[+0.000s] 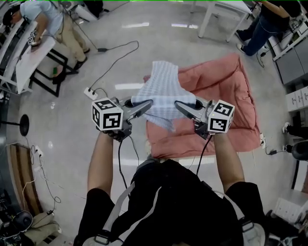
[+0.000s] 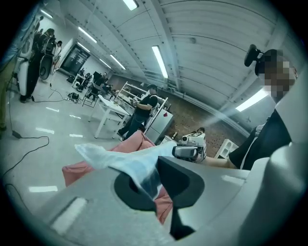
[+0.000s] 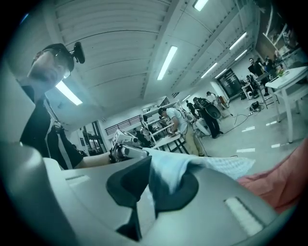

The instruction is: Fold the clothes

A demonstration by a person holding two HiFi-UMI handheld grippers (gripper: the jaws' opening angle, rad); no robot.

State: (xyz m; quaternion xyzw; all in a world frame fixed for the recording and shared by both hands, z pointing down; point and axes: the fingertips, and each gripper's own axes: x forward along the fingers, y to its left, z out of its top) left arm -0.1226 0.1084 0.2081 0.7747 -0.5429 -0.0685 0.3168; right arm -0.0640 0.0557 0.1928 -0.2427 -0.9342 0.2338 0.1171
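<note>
A pale blue checked garment (image 1: 163,91) hangs in the air between my two grippers, above a pink blanket (image 1: 216,91) spread on the floor. My left gripper (image 1: 148,104) is shut on one edge of the garment (image 2: 139,168), with cloth pinched between its dark pads. On the other side my right gripper (image 1: 179,105) is shut on the opposite edge (image 3: 168,173). Both grippers are held out level at chest height, pointing towards each other. The cloth drapes away from me over the blanket.
The blanket lies on a shiny grey floor (image 1: 120,62). A power strip (image 1: 90,93) with cables lies left of it. White tables (image 1: 226,9) stand at the back, with people by them at both far corners. Cables and gear lie by my left foot (image 1: 29,211).
</note>
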